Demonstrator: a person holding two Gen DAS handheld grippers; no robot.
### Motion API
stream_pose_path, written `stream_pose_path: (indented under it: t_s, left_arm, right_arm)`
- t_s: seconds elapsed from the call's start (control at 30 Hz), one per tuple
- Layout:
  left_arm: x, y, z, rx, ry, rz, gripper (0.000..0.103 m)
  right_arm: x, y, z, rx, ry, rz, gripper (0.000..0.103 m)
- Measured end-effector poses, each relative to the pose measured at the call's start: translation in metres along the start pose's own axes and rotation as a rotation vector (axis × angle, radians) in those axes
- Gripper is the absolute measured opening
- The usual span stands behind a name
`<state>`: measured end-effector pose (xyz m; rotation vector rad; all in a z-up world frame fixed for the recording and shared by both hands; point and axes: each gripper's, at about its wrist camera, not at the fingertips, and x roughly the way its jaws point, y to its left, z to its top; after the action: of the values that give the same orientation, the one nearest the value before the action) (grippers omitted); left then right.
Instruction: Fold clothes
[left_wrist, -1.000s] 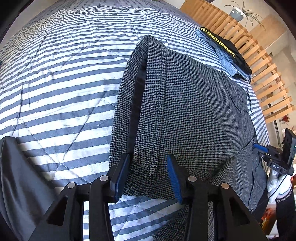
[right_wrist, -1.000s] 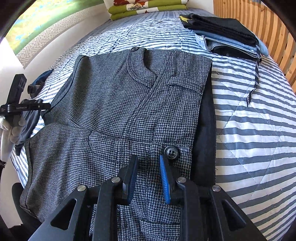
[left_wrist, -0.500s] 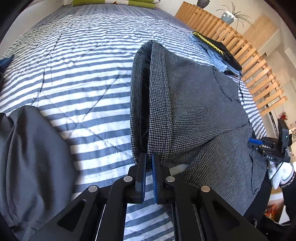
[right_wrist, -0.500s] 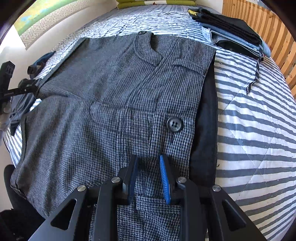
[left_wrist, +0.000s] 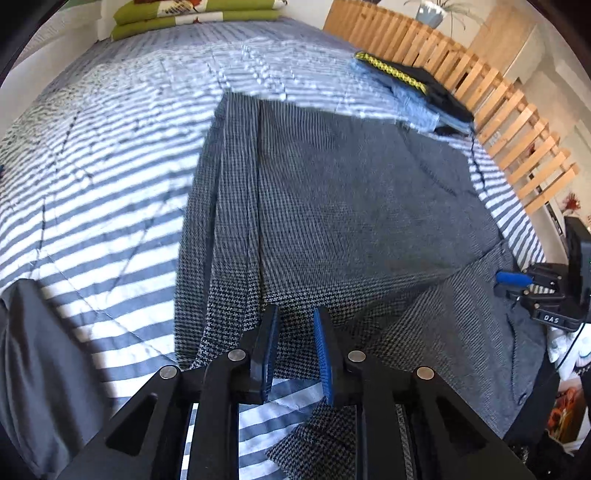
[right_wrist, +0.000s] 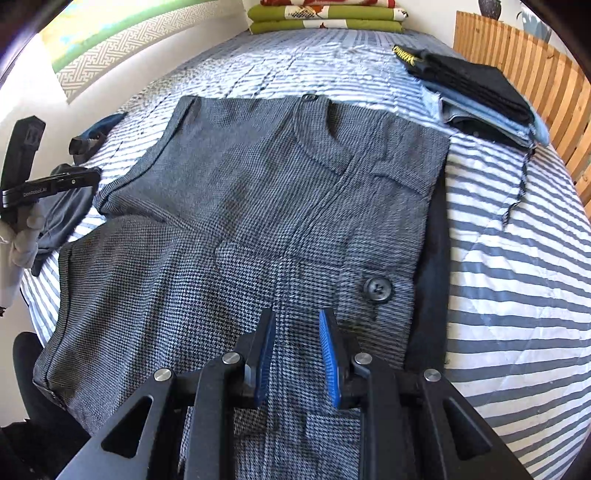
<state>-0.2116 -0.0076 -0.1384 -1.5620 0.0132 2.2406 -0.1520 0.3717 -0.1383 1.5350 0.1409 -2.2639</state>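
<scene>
Striped quilt on the bed (right_wrist: 517, 280) fills most of both views, w/ a wooden slat rail (left_wrist: 491, 110) along the far side and green cushions (right_wrist: 325, 16) stacked at the head.

Biggest item on it is the grey houndstooth garment (right_wrist: 258, 206), laid flat across the bed's middle, button-front side up, dark lining peeking out along its right edge. One long side is already turned in; from the left wrist cam that fold shows as doubled layers (left_wrist: 229, 206).

Looks like thick woven wool-type cloth w/ lining: prob. fairly heavy for a garment, soft but w/ some body, not slippery. Should hold a crease and drag rather than slide. Best grip, I'd say, is at hem corners or the folded edge, pinching all layers incl. lining so they don't separate.

Smaller: folded stack of black and denim clothes (right_wrist: 476, 88) near the rail, apart from the garment. A dark grey cloth (left_wrist: 33, 362) lies at the bed's left edge.

My left hand-held gripper (left_wrist: 294, 350) hangs over the hem w/ jaws parted, holding nothing. My right hand-held gripper (right_wrist: 297, 354) likewise parted, empty, just short of the big button (right_wrist: 377, 288).
</scene>
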Motion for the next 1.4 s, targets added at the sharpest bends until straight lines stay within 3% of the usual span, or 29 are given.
stream_pose_path:
  t_s: [0.03,0.1,0.23,0.33,0.47,0.6,0.7,0.9,1.07,1.17,1.23,1.27,1.3,1.4]
  left_arm:
    - [0.011,0.001,-0.002,-0.006,0.030,0.011,0.020]
    - [0.012,-0.003,-0.003,-0.008,0.008,0.022,0.020]
    - [-0.036,-0.018,-0.021,0.043,-0.065,0.053,0.024]
    - [-0.079,-0.045,-0.058,0.156,-0.097,0.044,0.036]
    - [-0.119,-0.095,-0.119,0.262,-0.095,-0.039,0.049]
    - [-0.103,-0.160,-0.172,0.450,0.016,-0.041,0.053]
    - [-0.080,-0.194,-0.205,0.558,0.110,-0.019,0.053]
    - [-0.041,-0.212,-0.234,0.634,0.194,0.074,0.062]
    - [-0.033,-0.216,-0.244,0.681,0.183,0.137,0.062]
    - [-0.025,-0.220,-0.245,0.735,0.176,0.177,0.061]
    - [-0.024,-0.224,-0.248,0.761,0.177,0.203,0.052]
    - [-0.024,-0.225,-0.247,0.769,0.173,0.223,0.039]
    - [-0.026,-0.225,-0.244,0.763,0.167,0.234,0.032]
    - [-0.040,-0.223,-0.233,0.712,0.145,0.180,0.025]
  right_arm:
    - [0.007,0.000,0.002,-0.007,0.014,-0.007,0.022]
    - [0.009,0.001,0.001,-0.020,0.016,-0.016,0.022]
    - [-0.020,-0.004,-0.006,-0.003,-0.014,0.007,0.022]
    - [-0.053,-0.005,-0.030,-0.051,-0.042,0.003,0.031]
    - [-0.089,-0.014,-0.067,-0.054,-0.076,-0.029,0.036]
    - [-0.104,-0.017,-0.100,-0.056,-0.052,-0.076,0.036]
    - [-0.108,-0.012,-0.117,-0.094,-0.036,-0.055,0.036]
    - [-0.094,0.023,-0.132,-0.292,0.006,-0.041,0.044]
    - [-0.074,0.046,-0.150,-0.473,0.068,-0.107,0.045]
    - [-0.071,0.053,-0.161,-0.566,0.077,-0.148,0.051]
    - [-0.069,0.058,-0.169,-0.628,0.077,-0.185,0.055]
    - [-0.068,0.059,-0.172,-0.652,0.079,-0.197,0.055]
    - [-0.066,0.060,-0.176,-0.673,0.078,-0.216,0.055]
    - [-0.062,0.061,-0.180,-0.702,0.082,-0.251,0.055]
